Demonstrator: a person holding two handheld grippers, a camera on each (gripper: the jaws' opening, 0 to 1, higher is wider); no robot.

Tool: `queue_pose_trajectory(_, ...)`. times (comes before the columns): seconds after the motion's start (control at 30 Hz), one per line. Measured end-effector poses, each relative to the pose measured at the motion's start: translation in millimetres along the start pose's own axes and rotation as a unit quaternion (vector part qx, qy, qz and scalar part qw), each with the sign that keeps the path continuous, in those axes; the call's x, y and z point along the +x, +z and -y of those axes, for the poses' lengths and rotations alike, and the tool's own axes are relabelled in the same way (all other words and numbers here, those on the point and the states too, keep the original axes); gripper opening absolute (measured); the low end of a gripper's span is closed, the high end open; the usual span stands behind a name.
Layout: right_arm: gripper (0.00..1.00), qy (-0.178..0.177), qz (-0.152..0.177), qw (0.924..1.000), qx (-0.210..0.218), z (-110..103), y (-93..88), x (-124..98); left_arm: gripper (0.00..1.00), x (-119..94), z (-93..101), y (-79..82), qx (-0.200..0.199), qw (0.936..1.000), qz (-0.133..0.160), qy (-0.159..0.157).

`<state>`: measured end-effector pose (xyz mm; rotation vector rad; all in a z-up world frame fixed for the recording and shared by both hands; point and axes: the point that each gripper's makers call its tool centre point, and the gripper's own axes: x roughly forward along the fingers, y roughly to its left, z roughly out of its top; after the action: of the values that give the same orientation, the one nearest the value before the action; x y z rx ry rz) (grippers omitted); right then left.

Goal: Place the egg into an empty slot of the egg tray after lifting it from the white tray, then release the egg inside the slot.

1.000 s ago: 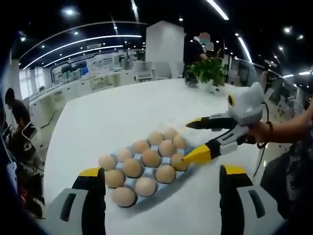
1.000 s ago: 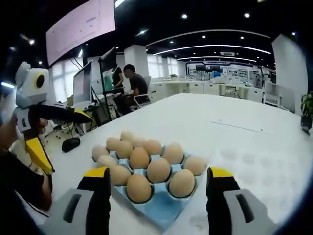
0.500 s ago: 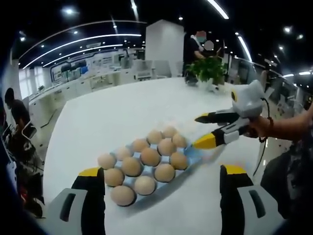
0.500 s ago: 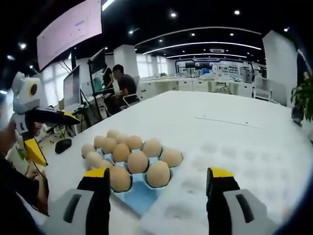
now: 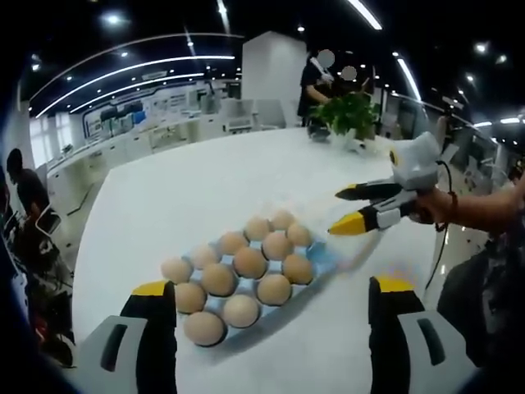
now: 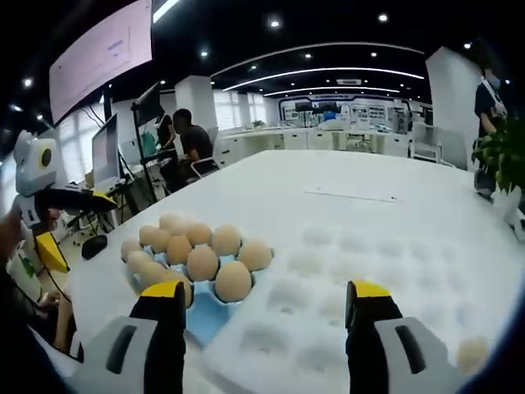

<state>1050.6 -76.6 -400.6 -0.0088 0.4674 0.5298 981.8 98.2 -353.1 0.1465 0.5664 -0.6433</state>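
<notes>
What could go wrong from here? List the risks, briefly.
1. The egg tray is nearly full. Its free slot sits right beside packed eggs, so wide jaws lowering an egg there could knock its neighbours.
2. The egg on the white tray lies far off to one side of the open, empty right hand-held gripper. A hurried, off-centre grasp could let it roll or slip.

It is an open office: rows of desks [image 6: 344, 139], a monitor [image 6: 107, 152], people working, ceiling strip lights [image 5: 123, 70].
</notes>
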Motion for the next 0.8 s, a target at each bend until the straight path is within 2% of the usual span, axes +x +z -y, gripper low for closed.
queue_pose_trajectory(0.8, 0.82, -0.057, 0.002, 0.9983, 0.012, 54, -7.2, -23, 0.99, 6, 1.3, 4.2, 0.009, 0.9999, -0.002, -0.01)
